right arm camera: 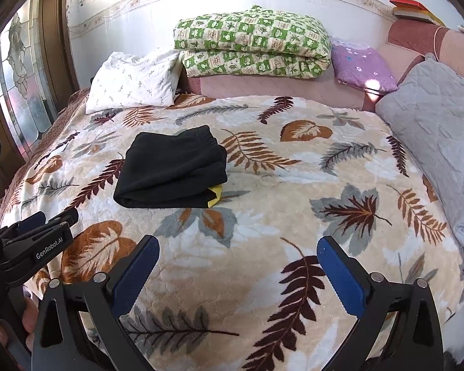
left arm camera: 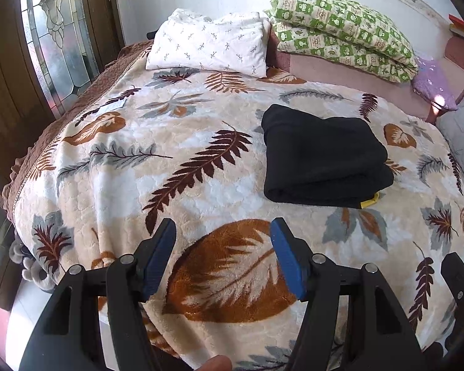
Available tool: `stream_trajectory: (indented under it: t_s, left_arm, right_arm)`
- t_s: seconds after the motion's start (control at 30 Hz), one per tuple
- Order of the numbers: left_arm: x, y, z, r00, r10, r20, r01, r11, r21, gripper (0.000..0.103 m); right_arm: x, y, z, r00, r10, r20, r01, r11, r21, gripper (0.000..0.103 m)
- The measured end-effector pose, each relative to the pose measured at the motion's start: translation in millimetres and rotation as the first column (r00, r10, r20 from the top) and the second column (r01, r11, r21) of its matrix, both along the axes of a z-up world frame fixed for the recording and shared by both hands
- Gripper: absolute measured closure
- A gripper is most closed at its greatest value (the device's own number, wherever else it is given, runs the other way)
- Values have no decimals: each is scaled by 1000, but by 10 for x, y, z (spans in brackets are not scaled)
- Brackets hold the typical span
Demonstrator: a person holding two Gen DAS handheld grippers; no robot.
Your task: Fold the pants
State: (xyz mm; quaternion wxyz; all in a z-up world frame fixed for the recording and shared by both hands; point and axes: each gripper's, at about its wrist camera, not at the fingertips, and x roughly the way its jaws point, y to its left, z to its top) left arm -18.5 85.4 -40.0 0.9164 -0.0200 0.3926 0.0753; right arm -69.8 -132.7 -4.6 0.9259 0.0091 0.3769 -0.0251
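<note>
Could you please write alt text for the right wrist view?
Black pants lie folded into a compact bundle on a leaf-patterned blanket covering a bed. The open right gripper hovers empty in front of them, and the left gripper shows at the frame's left edge.

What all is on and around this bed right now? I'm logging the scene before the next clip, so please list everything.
pants: 1, black with a yellow bit at one corner, folded into a bundle on the blanket
blanket: 1, cream with brown and grey leaves, spread over the bed
white pillow: 1, white with small sprigs, at the far left of the bed
quilt: 1, green and cream check, folded at the wall
purple cushion: 1, purple with flowers, right of the quilt
grey pillow: 1, grey quilted, right edge of the bed
books: a few, red and yellow, on the ledge at the far right
glass door: 1, leaded glass in a dark wood frame, left
left tool: 1, black with blue pads, open, above the blanket
right tool: 1, same, open, above the blanket
</note>
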Motion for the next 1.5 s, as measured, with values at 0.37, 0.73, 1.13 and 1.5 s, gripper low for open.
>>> stream_trajectory:
  t_s: [0.37, 0.73, 1.13, 1.5]
  left_arm:
    - [-54, -113, 32, 999, -34, 3, 34, 999, -2, 40]
    - [-67, -170, 50, 998, -68, 11, 68, 998, -9, 40]
    - [-45, -238, 49, 995, -102, 8, 102, 995, -15, 40]
    - [-37, -271, 62, 995, -98, 12, 98, 995, -18, 40]
  right_arm:
    - [-37, -45, -3, 1000, -15, 3, 15, 1000, 6, 1]
    - [-27, -84, -33, 1000, -26, -6, 26, 1000, 11, 1]
    - [12, -87, -76, 1000, -23, -19, 23, 1000, 5, 1]
    - [54, -166, -126, 999, -42, -32, 42, 999, 15, 1]
